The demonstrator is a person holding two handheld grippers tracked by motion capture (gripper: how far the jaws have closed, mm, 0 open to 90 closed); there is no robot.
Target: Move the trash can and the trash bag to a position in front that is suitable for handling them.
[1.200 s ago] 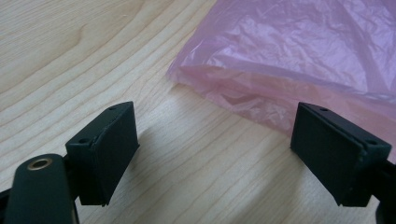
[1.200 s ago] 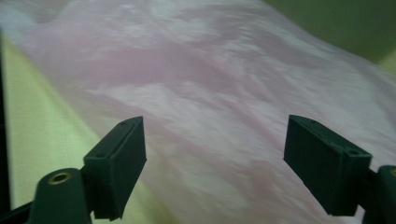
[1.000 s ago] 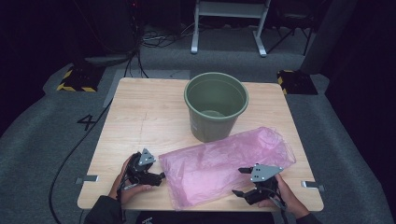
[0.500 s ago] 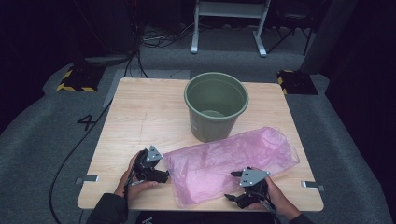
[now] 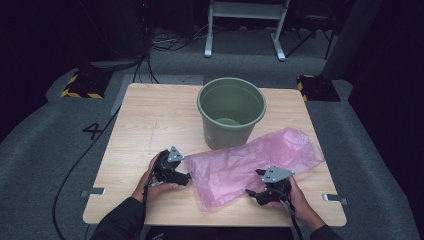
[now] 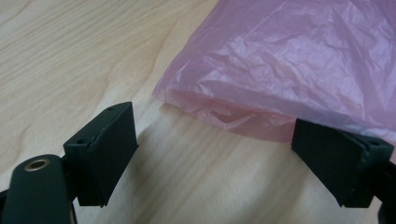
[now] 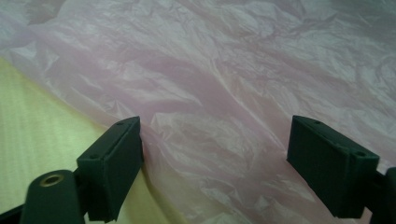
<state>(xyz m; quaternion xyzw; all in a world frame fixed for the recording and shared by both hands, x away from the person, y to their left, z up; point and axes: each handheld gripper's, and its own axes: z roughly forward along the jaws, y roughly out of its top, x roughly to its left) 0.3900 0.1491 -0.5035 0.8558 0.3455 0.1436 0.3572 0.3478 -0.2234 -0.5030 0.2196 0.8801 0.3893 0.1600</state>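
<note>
A crumpled pink plastic bag [image 5: 250, 165] lies flat across the front right of the wooden table [image 5: 150, 120], its far end reaching right of a green bucket [image 5: 231, 111]. My left gripper [image 5: 186, 175] sits at the bag's left edge, jaws open. In the left gripper view the bag's open mouth edge [image 6: 243, 109] lies just ahead of the left gripper [image 6: 215, 154], between the spread jaws. My right gripper [image 5: 251, 194] rests at the bag's front edge, open. In the right gripper view the bag [image 7: 224, 93] lies under and ahead of the right gripper [image 7: 215, 168].
The bucket stands upright behind the bag at the table's middle back. Bare wood stretches left of the bucket. Two metal brackets [image 5: 92, 192] [image 5: 334, 198] sit at the table's front corners. A cable [image 5: 80, 160] trails off the left side over grey carpet.
Both grippers have moved inward toward the bag; the left one now reaches its left edge, the right one has shifted left along its front edge. The bag has shifted slightly.
</note>
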